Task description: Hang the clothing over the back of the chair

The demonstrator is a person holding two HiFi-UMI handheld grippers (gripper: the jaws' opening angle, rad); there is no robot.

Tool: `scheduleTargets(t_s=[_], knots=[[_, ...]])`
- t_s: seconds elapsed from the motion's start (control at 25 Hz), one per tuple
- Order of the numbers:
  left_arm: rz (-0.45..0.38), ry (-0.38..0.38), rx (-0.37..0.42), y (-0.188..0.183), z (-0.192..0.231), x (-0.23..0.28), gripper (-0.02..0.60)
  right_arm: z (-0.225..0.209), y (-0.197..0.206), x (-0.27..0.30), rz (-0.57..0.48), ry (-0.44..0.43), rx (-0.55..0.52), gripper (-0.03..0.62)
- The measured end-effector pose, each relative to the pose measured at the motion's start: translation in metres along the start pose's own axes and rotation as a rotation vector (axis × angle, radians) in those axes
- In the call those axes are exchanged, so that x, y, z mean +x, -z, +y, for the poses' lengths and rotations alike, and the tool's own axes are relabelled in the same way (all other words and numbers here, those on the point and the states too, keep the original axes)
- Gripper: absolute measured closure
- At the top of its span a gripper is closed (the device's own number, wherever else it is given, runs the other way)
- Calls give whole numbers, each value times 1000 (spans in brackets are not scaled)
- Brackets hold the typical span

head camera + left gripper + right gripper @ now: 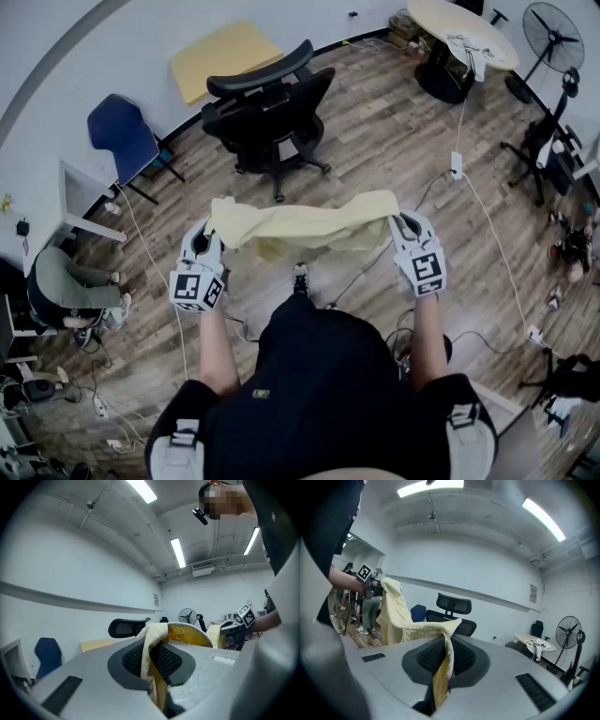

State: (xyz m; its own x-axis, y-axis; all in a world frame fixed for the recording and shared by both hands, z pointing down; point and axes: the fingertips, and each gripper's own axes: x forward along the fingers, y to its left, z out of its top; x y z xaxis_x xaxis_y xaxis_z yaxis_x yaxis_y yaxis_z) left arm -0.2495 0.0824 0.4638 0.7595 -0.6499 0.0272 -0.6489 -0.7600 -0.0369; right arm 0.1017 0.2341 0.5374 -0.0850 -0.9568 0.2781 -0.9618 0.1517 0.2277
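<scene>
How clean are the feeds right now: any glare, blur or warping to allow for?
Head view: evenly lit, sharp, fisheye bends the walls. Left gripper view: ceiling lights blown out, yellow clothing soft at the jaws. Right gripper view: dark corners, black chair clear.

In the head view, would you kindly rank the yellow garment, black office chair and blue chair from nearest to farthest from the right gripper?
1. Yellow garment: clamped in the right gripper.
2. Black office chair: ahead, to the left.
3. Blue chair: far left, farther back.
</scene>
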Motion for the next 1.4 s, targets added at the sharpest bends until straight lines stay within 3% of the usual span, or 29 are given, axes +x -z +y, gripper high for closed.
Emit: scheduleTargets(t_s=[0.6, 1.4], knots=[[6, -1, 8, 5, 17, 2, 571, 2, -6, 13, 1, 10, 2, 587], [22, 5, -3, 7, 60, 41, 571, -4, -19, 67, 16, 9, 4, 586]])
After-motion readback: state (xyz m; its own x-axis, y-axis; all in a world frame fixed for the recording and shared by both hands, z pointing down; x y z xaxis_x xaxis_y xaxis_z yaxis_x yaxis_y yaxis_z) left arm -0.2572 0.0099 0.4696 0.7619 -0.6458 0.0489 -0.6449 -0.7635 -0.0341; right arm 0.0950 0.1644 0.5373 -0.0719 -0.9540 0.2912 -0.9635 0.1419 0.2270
